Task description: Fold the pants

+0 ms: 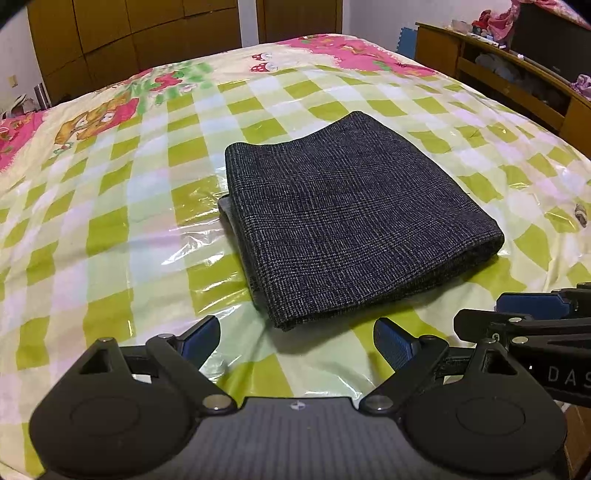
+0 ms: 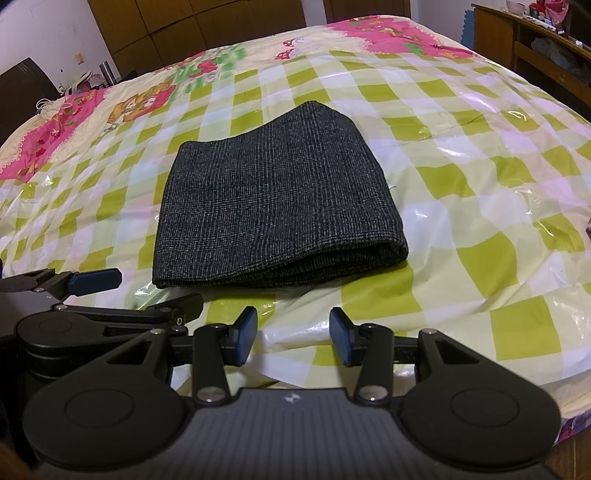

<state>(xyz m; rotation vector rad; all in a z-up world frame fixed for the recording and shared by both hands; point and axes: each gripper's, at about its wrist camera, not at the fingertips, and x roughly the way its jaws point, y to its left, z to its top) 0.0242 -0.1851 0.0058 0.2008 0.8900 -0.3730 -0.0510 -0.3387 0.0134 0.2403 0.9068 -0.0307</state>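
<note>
The dark grey checked pants (image 1: 351,218) lie folded into a compact rectangle on the bed, also seen in the right wrist view as the pants (image 2: 277,206). My left gripper (image 1: 297,343) hovers just short of the bundle's near edge, its blue pads wide apart with nothing between them. My right gripper (image 2: 293,336) hangs in front of the fold's near edge, jaws partly apart and empty. Each gripper shows in the other's view: the right gripper (image 1: 532,306) at the right edge, the left gripper (image 2: 96,280) at the left. Neither touches the cloth.
The bed (image 1: 110,221) carries a green-and-white checked sheet under shiny clear plastic. Wooden wardrobes (image 1: 147,33) stand behind it. A wooden shelf unit (image 1: 517,74) with clutter runs along the right side. A dark chair back (image 2: 22,92) stands at the left.
</note>
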